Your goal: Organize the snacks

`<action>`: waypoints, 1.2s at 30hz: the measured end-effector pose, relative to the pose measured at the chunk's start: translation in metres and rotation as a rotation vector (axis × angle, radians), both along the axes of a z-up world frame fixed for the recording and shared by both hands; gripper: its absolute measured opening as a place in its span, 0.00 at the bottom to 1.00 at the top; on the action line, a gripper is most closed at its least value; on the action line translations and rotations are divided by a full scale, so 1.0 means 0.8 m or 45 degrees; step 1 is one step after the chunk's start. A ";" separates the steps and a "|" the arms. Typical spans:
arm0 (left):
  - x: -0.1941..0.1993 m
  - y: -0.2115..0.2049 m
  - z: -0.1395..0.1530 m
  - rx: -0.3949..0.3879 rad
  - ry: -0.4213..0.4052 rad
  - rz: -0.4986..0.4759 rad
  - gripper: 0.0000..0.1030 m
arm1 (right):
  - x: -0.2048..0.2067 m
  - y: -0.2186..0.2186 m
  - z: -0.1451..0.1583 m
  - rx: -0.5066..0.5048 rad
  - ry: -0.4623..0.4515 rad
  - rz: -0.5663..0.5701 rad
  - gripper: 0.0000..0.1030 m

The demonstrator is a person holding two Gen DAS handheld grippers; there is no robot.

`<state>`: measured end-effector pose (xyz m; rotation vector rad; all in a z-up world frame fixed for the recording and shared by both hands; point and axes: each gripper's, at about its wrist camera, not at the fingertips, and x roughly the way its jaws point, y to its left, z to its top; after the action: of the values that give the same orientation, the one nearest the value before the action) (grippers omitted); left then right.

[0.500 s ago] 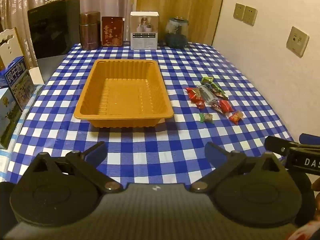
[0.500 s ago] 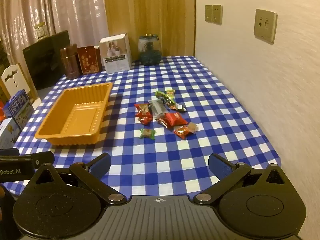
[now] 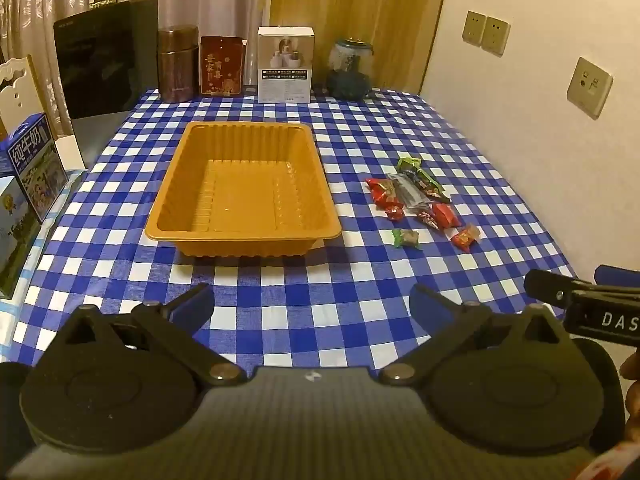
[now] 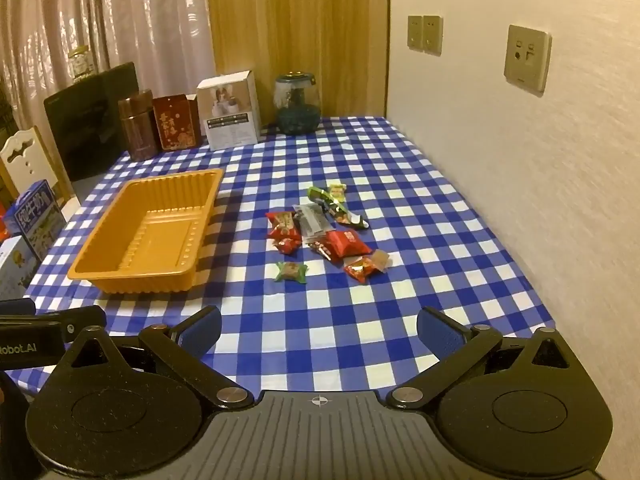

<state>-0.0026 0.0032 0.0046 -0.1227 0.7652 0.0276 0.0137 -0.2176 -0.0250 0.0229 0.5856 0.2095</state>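
An empty orange plastic tray point(image 3: 244, 236) point(image 4: 132, 276) stands on the blue-and-white checked tablecloth. To its right lies a loose cluster of several wrapped snacks point(image 3: 416, 200) point(image 4: 320, 228), red, green and clear; a green-ended candy point(image 3: 406, 238) point(image 4: 291, 272) lies nearest. My left gripper point(image 3: 310, 304) hovers open over the table's near edge, short of the tray, nothing between its fingers. My right gripper point(image 4: 318, 326) is open too, short of the snacks. Each gripper's tip shows at the edge of the other's view.
Along the far edge stand a brown canister point(image 3: 178, 64), a red box point(image 3: 222, 65), a white box point(image 3: 285, 65) and a dark glass jar point(image 3: 351, 69). A dark screen point(image 3: 108, 52) and milk cartons point(image 3: 34, 168) are at the left. A wall with sockets point(image 3: 590, 86) bounds the right side.
The right wrist view has shifted slightly, with the tray and snacks now a little further right in its picture. The left view is unchanged and both grippers remain open.
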 end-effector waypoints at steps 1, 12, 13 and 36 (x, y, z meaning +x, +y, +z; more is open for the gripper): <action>-0.001 0.000 -0.001 0.000 -0.002 0.000 1.00 | 0.001 -0.001 0.001 0.000 0.000 0.000 1.00; -0.002 0.000 0.000 -0.002 -0.003 -0.002 1.00 | -0.001 -0.005 0.001 -0.013 -0.004 -0.010 1.00; -0.002 0.000 0.000 -0.004 -0.003 -0.002 1.00 | -0.001 -0.005 0.001 -0.016 -0.004 -0.011 1.00; -0.004 -0.002 0.000 0.004 0.000 -0.006 1.00 | 0.001 -0.005 -0.001 -0.022 0.003 -0.022 1.00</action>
<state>-0.0058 0.0019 0.0046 -0.1180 0.7652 0.0242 0.0149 -0.2218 -0.0262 0.0117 0.5892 0.1875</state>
